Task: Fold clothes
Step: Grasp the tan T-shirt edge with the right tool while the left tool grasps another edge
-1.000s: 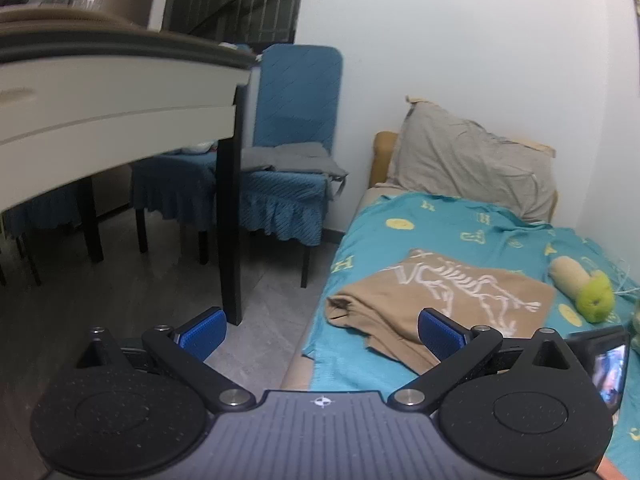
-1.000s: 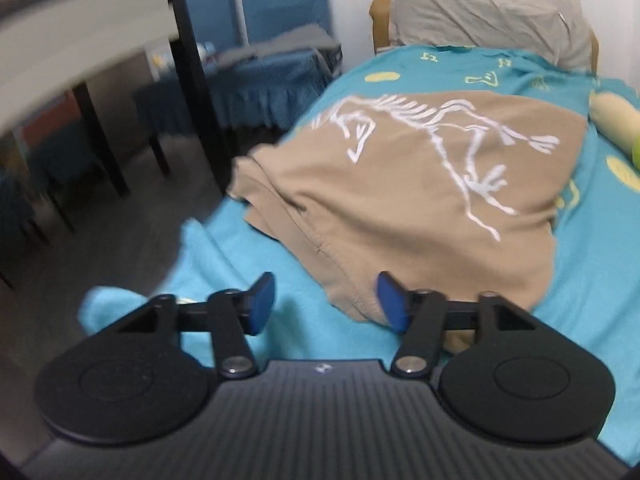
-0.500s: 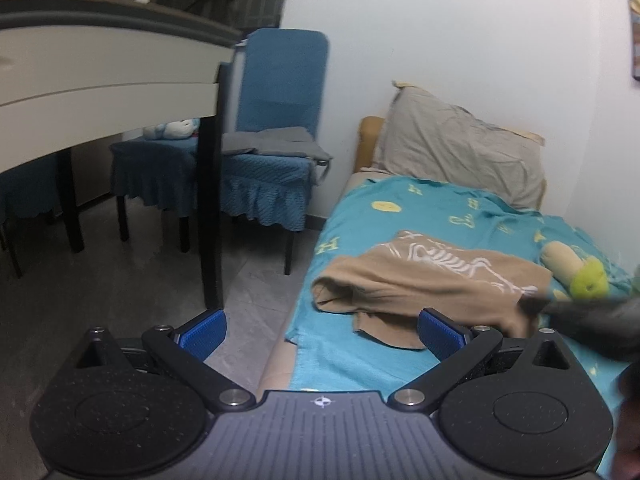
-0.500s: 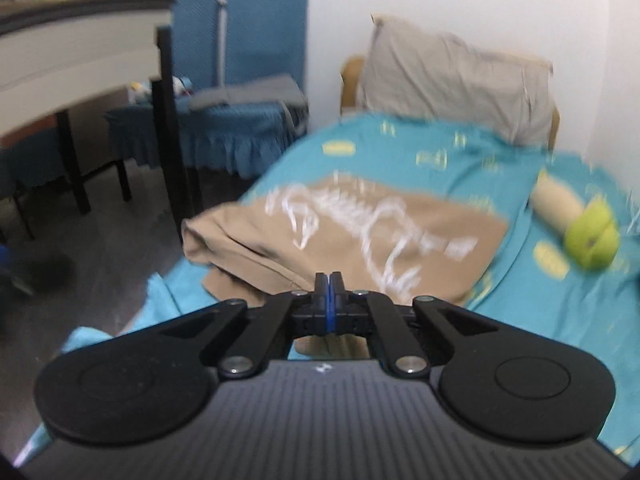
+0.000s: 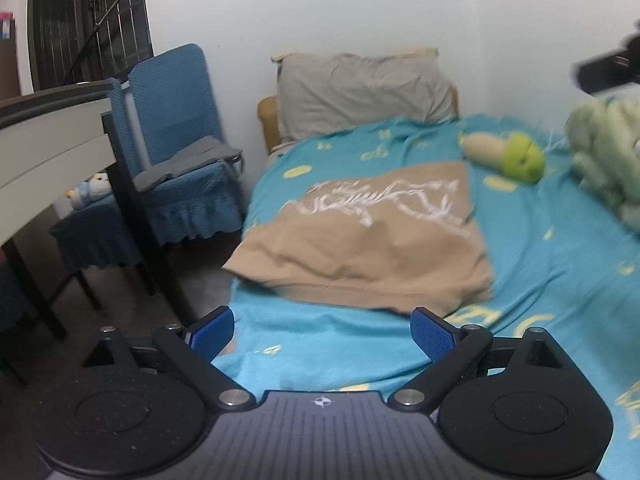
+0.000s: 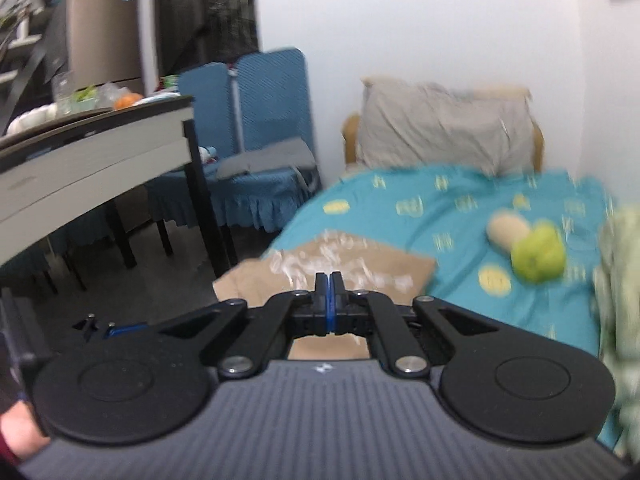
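Left gripper (image 5: 322, 332) blue pads spread wide, empty, near tan folded cotton shirt with white skeleton print (image 5: 372, 240) on teal bedsheet (image 5: 540, 264). Right gripper (image 6: 329, 300) pressed together, apparently gripping nothing; view blurred. Risk: shirt's left edge overhangs bed side, tug could slide it floorward.

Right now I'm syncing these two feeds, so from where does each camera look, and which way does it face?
Left wrist: sits behind the open left tool, low over the bed's near end, facing the tan printed garment.
Right wrist: sits behind the shut right tool, higher, facing the headboard; a hand shows bottom left.
Shared: garment, grey pillow, green-and-beige plush toy, blue covered chair.
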`<state>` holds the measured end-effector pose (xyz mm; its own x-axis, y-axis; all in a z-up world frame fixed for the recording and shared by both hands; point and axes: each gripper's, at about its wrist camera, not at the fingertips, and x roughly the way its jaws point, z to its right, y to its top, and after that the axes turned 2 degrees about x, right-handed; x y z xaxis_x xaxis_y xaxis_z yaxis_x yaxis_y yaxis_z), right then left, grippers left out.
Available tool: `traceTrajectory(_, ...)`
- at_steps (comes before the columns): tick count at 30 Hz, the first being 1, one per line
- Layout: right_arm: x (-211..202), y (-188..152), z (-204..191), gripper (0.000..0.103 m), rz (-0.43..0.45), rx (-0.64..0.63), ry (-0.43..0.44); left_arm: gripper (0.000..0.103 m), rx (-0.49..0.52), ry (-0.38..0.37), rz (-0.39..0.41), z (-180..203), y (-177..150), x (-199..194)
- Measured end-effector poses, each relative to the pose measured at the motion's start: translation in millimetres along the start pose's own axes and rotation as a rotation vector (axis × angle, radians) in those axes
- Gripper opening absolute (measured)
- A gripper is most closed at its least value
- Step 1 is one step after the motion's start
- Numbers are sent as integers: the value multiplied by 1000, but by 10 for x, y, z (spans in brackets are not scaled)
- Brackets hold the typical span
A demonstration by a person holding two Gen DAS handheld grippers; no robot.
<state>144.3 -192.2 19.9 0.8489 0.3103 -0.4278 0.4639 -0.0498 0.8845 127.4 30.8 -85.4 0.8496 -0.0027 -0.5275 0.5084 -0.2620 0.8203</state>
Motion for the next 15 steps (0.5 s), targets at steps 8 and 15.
traceTrajectory(8, 132, -259, 355, 6, -22, 226, 22, 87, 205, 111, -120, 23, 42, 662)
traceTrajectory(15, 352, -358, 642, 74, -47, 423, 120, 84, 215, -47, -180, -245, 164, 1440)
